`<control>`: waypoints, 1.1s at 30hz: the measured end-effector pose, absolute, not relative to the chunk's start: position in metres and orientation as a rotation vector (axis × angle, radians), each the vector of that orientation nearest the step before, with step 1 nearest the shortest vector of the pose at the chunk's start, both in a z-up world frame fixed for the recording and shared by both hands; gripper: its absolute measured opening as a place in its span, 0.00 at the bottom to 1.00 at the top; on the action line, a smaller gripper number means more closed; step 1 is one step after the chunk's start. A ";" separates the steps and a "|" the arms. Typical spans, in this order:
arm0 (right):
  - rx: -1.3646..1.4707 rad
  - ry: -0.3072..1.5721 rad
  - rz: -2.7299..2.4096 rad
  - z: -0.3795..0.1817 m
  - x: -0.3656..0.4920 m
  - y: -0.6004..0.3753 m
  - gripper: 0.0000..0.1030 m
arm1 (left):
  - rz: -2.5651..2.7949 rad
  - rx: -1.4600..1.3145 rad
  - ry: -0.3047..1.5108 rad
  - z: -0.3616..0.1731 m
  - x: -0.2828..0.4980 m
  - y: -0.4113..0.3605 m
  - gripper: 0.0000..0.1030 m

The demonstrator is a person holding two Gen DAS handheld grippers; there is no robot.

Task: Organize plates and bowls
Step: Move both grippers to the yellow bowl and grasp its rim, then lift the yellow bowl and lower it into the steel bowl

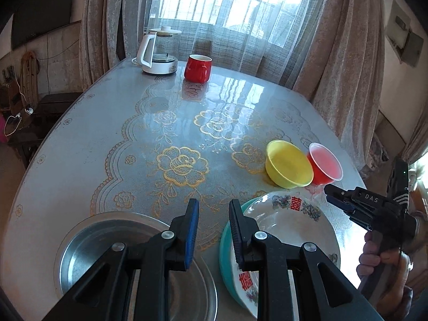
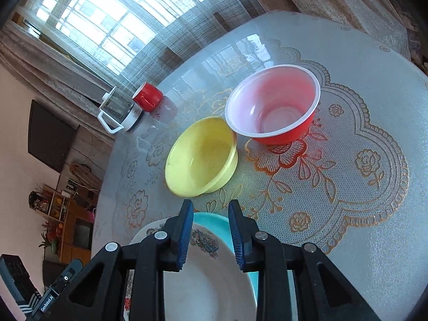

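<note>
In the left wrist view my left gripper (image 1: 214,230) is open with only tablecloth between its fingers. It hovers between a metal plate (image 1: 107,251) on its left and a white flowered plate (image 1: 291,227) on its right. That white plate lies on a teal plate (image 1: 226,254). Beyond them stand a yellow bowl (image 1: 289,164) and a red bowl (image 1: 325,165), touching each other. My right gripper (image 1: 330,195) is at the white plate's far right rim. In the right wrist view the right gripper (image 2: 211,232) stands open above the rims of the white plate (image 2: 208,289) and teal plate (image 2: 211,218), with the yellow bowl (image 2: 200,157) and red bowl (image 2: 272,104) ahead.
A red mug (image 1: 198,68) and a glass kettle (image 1: 159,52) stand at the table's far edge by the curtained window. The patterned tablecloth (image 1: 182,165) covers the round table. A hand (image 1: 374,256) holds the right gripper's handle at the table's right side.
</note>
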State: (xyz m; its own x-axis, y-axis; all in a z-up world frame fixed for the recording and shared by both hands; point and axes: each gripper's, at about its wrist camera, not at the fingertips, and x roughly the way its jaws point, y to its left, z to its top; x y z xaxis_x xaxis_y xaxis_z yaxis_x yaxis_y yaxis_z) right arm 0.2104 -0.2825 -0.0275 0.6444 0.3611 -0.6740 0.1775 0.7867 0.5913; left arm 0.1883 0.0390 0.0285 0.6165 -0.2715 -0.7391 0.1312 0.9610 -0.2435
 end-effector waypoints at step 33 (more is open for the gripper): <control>0.475 1.021 0.246 -0.030 0.275 -0.279 0.15 | -0.404 -0.063 1.131 -0.034 0.332 -0.085 0.12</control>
State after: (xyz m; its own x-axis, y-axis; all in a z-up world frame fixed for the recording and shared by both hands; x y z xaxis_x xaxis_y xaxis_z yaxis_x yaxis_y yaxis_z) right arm 0.2751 -0.2791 -0.0300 0.5069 0.4121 -0.7571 0.0216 0.8720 0.4891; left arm 0.3318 -0.0847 -0.0335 0.3613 -0.3448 -0.8663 0.2819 0.9260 -0.2510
